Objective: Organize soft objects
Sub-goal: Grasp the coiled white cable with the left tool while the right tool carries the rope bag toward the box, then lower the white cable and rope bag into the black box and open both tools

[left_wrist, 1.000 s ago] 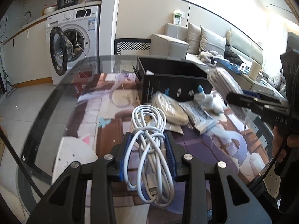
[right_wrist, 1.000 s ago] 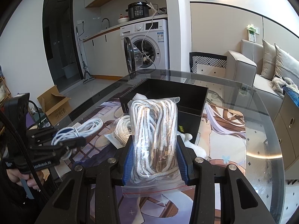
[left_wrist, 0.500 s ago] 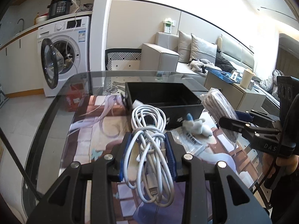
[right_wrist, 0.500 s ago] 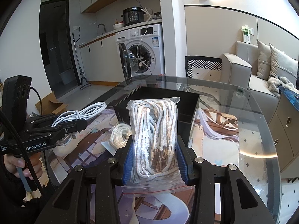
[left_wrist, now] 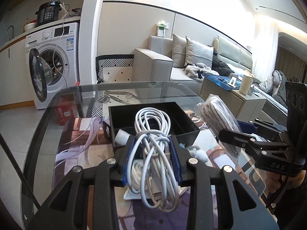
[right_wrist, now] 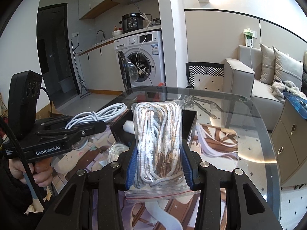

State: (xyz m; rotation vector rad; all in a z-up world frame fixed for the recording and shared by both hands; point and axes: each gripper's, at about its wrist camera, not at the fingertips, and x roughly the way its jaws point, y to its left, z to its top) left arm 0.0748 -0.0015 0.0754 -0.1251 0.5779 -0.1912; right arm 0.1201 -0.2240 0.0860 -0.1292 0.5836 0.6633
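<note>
Now my left gripper is clamped on the white cable bundle, my right gripper on the bagged rope. Both hang above the surface, the black bin at twelve o'clock, ready for dropping.

white charging cable, coiled into a loose bundle, pinched upright between blue pads, plug ends dangling at the bottom, raised above the table in front of the black box. clear zip bag of white-and-brown rope, red seal strip at its lower edge, likewise clamped and lifted near that open-topped box. small bagged white coil and pale blue plush lying on the glass beside the box.
</note>
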